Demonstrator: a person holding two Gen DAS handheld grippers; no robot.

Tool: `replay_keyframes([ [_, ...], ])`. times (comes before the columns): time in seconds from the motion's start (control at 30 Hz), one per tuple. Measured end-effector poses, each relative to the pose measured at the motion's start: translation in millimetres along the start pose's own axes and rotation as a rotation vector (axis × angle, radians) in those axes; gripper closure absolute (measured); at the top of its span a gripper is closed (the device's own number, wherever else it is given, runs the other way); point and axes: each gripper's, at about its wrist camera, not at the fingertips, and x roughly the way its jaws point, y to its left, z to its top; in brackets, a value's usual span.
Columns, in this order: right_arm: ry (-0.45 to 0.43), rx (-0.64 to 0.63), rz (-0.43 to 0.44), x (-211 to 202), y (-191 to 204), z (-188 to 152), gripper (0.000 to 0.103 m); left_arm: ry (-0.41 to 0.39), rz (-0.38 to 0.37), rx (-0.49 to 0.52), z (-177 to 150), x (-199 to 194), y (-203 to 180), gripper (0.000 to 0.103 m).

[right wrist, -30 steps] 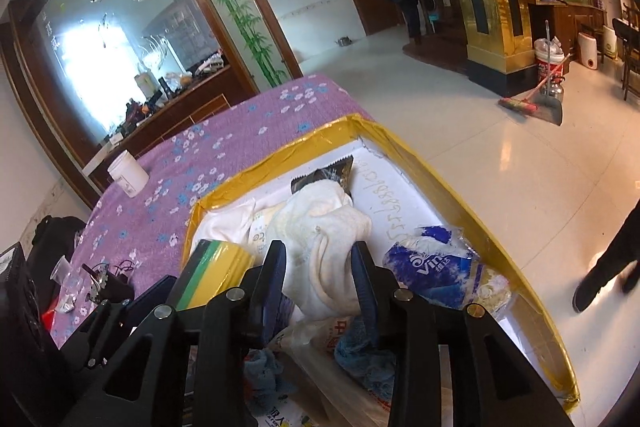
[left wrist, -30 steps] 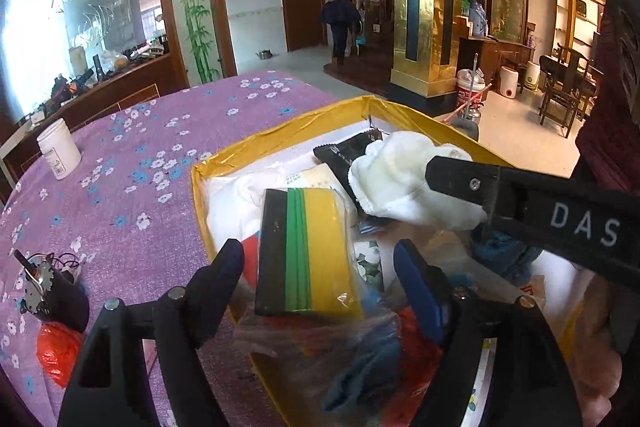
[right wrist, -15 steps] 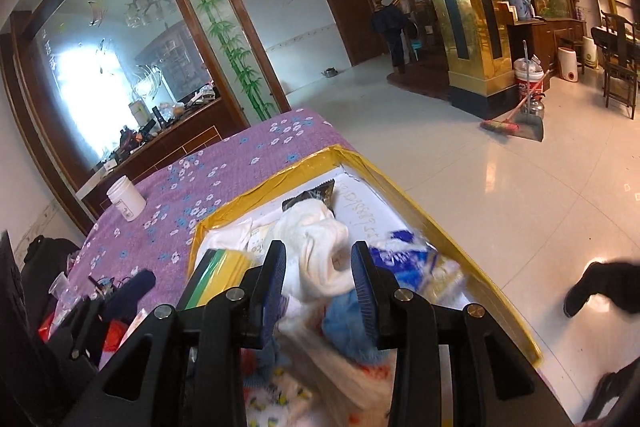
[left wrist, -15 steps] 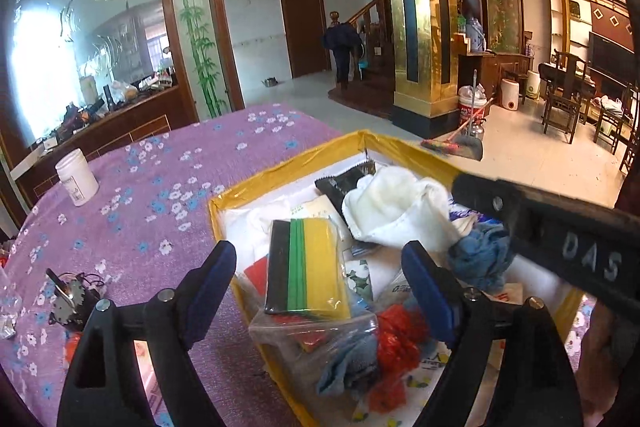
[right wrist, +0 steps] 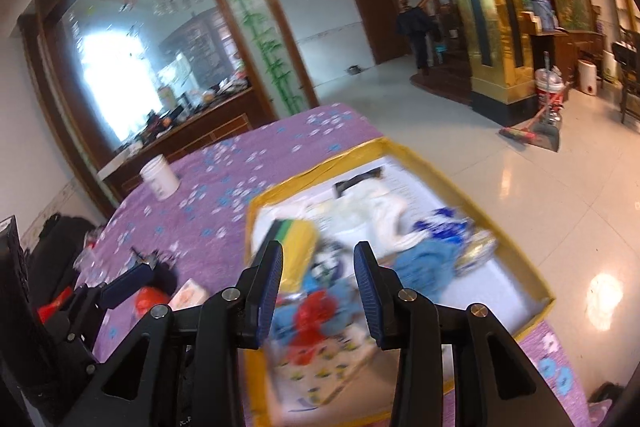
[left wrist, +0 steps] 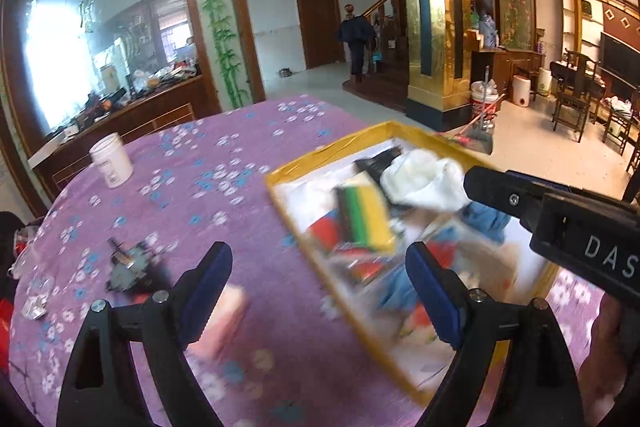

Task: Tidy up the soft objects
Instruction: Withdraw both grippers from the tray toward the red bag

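A yellow-rimmed box [left wrist: 344, 148] [right wrist: 468, 183] sits on the purple flowered tablecloth. It holds a white cloth [left wrist: 424, 179] [right wrist: 380, 205], a black-green-yellow sponge [left wrist: 366, 219] [right wrist: 296, 239], a blue cloth [left wrist: 486, 221] [right wrist: 426, 261], red cloth bits [right wrist: 316, 319] and a blue-white packet [right wrist: 444, 227]. My left gripper [left wrist: 320, 291] is open and empty, raised above the box's left edge. My right gripper [right wrist: 318, 291] is open and empty, raised above the box's near part; its body shows in the left wrist view [left wrist: 560, 223].
A white jar [left wrist: 111, 159] [right wrist: 159, 177] stands far left on the table [left wrist: 224, 163]. A small dark gadget [left wrist: 130, 267] and a pale pink box [left wrist: 222, 319] [right wrist: 188, 293] lie left of the yellow box. A broom and dustpan [right wrist: 532, 131] stand on the floor.
Both grippers have risen and pulled back from the box. The right gripper, earlier around the white cloth, is now empty; the cloth lies in the box. The left view swung left.
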Motion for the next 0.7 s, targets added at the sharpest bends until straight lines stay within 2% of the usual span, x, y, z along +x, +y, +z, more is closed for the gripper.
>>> replay_keyframes([
  [0.2, 0.041, -0.095, 0.059, 8.2, 38.6, -15.3, 0.063, 0.070, 0.033, -0.073, -28.7, -11.2, 52.8, 0.015],
  [0.33, 0.066, -0.156, 0.107, 13.4, 62.5, -27.1, 0.063, 0.130, 0.086, -0.202, -46.0, -11.5, 111.4, 0.015],
  [0.47, 0.091, -0.191, 0.142, 19.5, 77.1, -36.5, 0.063, 0.198, 0.086, -0.380, -60.3, 2.5, 170.6, 0.015],
  [0.5, 0.098, -0.199, 0.148, 21.7, 80.7, -39.1, 0.063, 0.206, 0.078, -0.402, -61.7, 6.2, 175.3, 0.016],
  [0.63, 0.120, -0.201, 0.163, 27.7, 82.9, -44.1, 0.063, 0.258, 0.024, -0.445, -62.4, 29.0, 183.7, 0.034],
  [0.7, 0.127, -0.201, 0.162, 30.5, 82.4, -45.0, 0.063, 0.282, 0.032, -0.440, -61.6, 39.8, 177.6, 0.044],
])
